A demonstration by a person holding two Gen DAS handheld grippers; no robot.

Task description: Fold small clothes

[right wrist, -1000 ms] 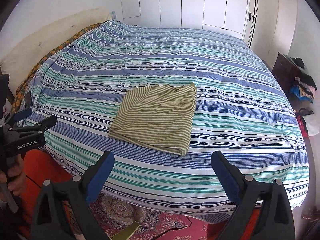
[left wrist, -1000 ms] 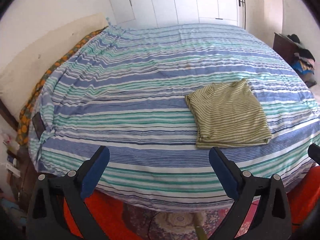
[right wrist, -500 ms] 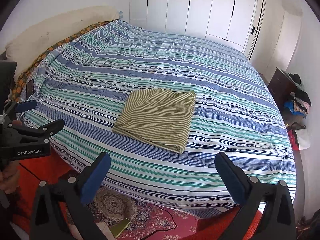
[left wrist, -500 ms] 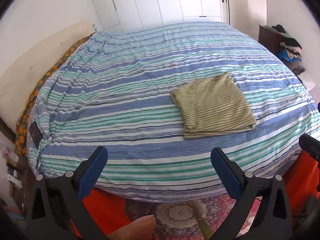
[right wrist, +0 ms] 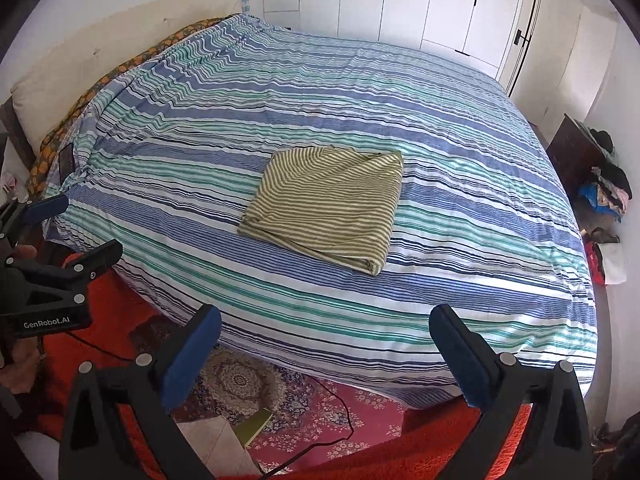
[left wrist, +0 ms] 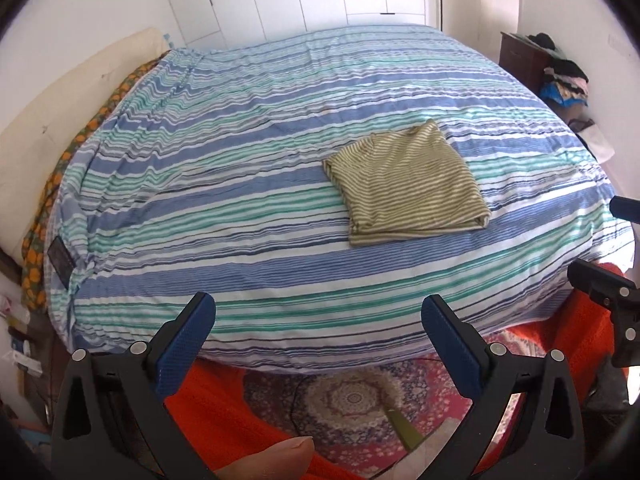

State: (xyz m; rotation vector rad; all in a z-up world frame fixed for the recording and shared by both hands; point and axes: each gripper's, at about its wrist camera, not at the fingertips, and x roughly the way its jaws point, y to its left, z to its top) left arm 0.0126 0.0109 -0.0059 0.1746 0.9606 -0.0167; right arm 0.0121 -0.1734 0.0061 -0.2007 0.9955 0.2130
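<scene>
Nearest, the right gripper (right wrist: pixel 325 354) and the left gripper (left wrist: pixel 318 338) both hang with jaws spread wide, nothing between them — their handles are cut off by the frame. "GenRobot.AI" reads on the left gripper's side. Farther off, the folded olive-striped garment (right wrist: pixel 326 206) lies flat on the striped bedspread (right wrist: pixel 460 168), its folded corner toward the grippers; a dim clothes pile (right wrist: pixel 608 192) sits beyond.

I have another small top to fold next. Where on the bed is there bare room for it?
The striped bedspread is bare on every side of the folded olive top: widest between it and the pillow end, also toward the wardrobe doors. The only clutter is clothes on the dresser, off the bed.
</scene>
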